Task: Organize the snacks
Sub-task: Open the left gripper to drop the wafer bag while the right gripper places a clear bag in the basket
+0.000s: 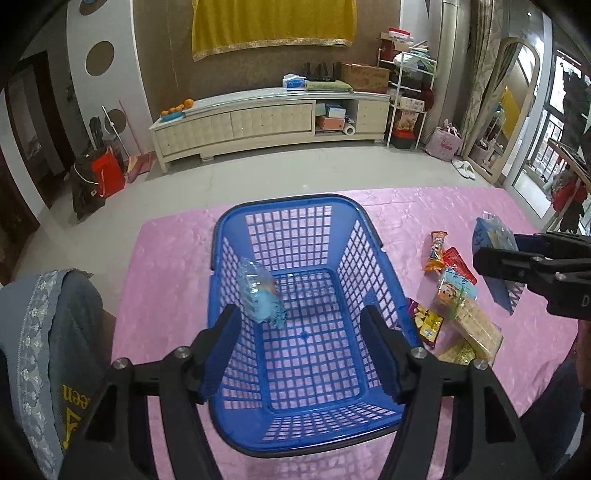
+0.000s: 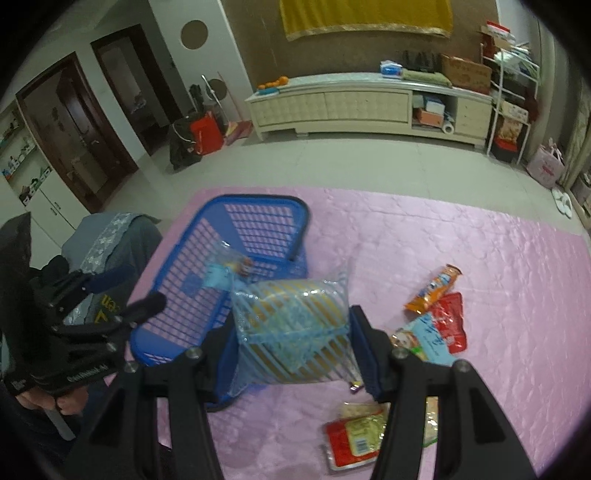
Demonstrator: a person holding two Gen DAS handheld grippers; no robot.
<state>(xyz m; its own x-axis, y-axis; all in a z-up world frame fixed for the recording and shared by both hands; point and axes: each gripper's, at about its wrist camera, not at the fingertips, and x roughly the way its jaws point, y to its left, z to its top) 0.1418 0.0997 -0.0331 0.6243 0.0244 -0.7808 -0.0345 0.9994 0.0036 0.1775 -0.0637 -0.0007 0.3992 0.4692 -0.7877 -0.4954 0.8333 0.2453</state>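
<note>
You are working in a home living room: a long cream TV cabinet [image 1: 269, 122] with oranges [image 1: 179, 107] on it, a yellow cloth [image 1: 273, 26] on the wall, slippers [image 1: 465, 170] by a standing mirror [image 1: 509, 107], dark wooden doors [image 2: 74, 122].

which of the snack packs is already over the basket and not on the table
The light blue snack packet, dropping inside the blue basket past the left gripper. The others lie on the pink tablecloth.

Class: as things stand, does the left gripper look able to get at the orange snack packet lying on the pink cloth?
Probably not directly. The left gripper is open over the blue basket, whose right wall stands between it and the orange snack packet; it would need lifting over first.
</note>
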